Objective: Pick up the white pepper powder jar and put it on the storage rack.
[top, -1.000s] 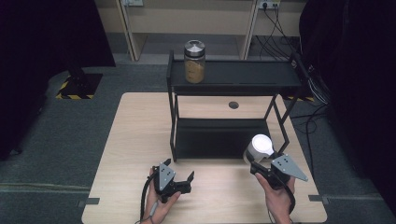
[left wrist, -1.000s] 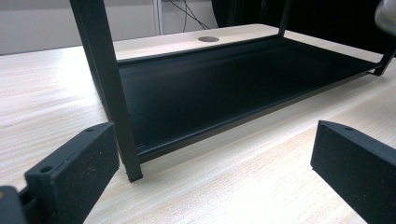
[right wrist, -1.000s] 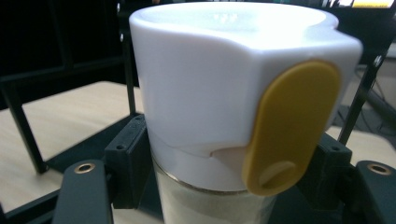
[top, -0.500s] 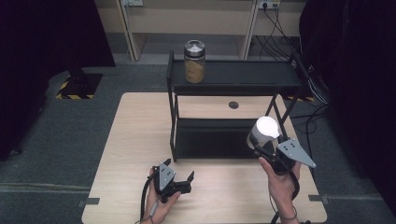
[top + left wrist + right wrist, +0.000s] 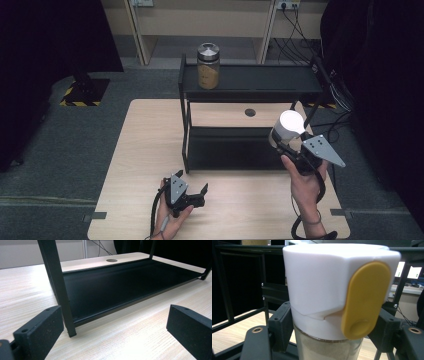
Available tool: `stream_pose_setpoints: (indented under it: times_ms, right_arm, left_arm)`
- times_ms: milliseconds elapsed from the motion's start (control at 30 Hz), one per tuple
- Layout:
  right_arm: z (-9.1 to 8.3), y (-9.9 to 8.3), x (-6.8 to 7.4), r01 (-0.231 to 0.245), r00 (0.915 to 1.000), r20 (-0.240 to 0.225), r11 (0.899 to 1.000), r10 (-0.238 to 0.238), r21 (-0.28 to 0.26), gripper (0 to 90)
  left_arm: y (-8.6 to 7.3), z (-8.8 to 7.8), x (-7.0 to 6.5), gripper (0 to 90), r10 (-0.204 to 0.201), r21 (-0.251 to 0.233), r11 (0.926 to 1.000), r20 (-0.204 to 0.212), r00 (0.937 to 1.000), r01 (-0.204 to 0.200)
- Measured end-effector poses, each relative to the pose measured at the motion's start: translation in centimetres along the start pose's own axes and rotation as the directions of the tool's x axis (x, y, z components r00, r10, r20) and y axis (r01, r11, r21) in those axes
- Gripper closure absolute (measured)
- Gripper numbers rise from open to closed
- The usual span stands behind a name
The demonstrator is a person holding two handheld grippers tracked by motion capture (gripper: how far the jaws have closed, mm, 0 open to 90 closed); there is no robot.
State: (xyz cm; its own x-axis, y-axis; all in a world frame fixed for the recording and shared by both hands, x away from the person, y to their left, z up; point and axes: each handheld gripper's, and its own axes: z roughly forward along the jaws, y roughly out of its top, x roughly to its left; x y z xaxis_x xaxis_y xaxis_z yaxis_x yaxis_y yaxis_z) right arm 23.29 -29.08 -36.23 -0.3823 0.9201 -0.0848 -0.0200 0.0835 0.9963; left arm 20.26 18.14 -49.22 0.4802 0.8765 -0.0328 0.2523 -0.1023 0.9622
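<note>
The left tool (image 5: 199,192) rests wide open on the pale wood-grain bench (image 5: 145,145), matte black shelf frame (image 5: 56,277) just ahead. The right tool (image 5: 282,145) clamps a glass shaker jar (image 5: 329,345) with smooth white cap, raised off the bench.

The right gripper (image 5: 281,141), at the frame's lower right, is raised in the person's right hand (image 5: 302,177), jaws clamped. At lower centre, the left gripper (image 5: 199,192) lies low in the left hand (image 5: 167,220), jaws spread wide and empty.
</note>
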Motion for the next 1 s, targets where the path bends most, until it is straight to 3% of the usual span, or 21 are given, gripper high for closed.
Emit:
stream_pose_setpoints:
  times_ms: [433, 1000]
  right_arm:
    - [0.8, 2.6, -1.1, -0.022, 0.9997, 0.010, 0.999, 0.022, -0.033, 30.5]
    - [1.3, 5.2, -1.4, -0.017, 0.9998, 0.012, 0.997, 0.017, -0.072, 30.6]
  left_arm:
    - [0.0, 0.0, -0.1, 0.2, 0.001, 0.001, 1.0000, -0.004, 1.0000, -0.001]
    - [0.0, 0.0, -0.1, 0.2, 0.001, -0.001, 1.0000, -0.005, 1.0000, -0.001]
